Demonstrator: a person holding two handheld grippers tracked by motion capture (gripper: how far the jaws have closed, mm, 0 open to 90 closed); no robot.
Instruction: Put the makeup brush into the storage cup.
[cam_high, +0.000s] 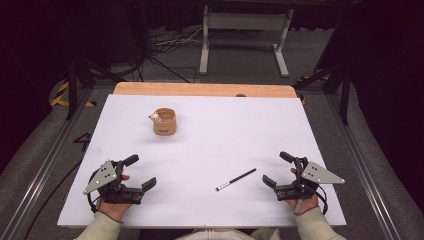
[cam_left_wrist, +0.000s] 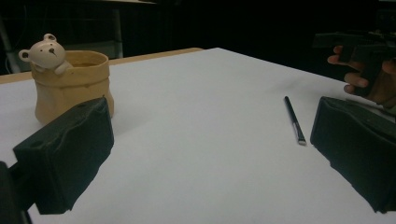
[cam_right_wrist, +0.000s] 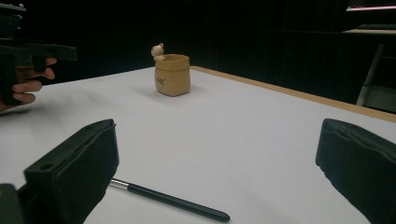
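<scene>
A tan pot (cam_high: 164, 121) with a small bear figure on its rim stands on the far left part of the white tabletop (cam_high: 225, 130). A black pen with a silver tip (cam_high: 236, 180) lies near the front, right of centre. My left gripper (cam_high: 141, 172) rests at the front left, open, with nothing between its fingers. My right gripper (cam_high: 274, 168) sits at the front right, also open and empty, just right of the pen. The left gripper view has the pot (cam_left_wrist: 70, 88) at left and the pen (cam_left_wrist: 294, 120) at right. In the right gripper view the pen (cam_right_wrist: 168, 199) lies close below the jaws, the pot (cam_right_wrist: 172, 74) farther off.
A wooden strip (cam_high: 205, 89) edges the table's far side. Behind it on the floor stand a grey frame (cam_high: 245, 30) and loose cables (cam_high: 170, 45). Metal rails (cam_high: 45, 165) run along both sides of the table.
</scene>
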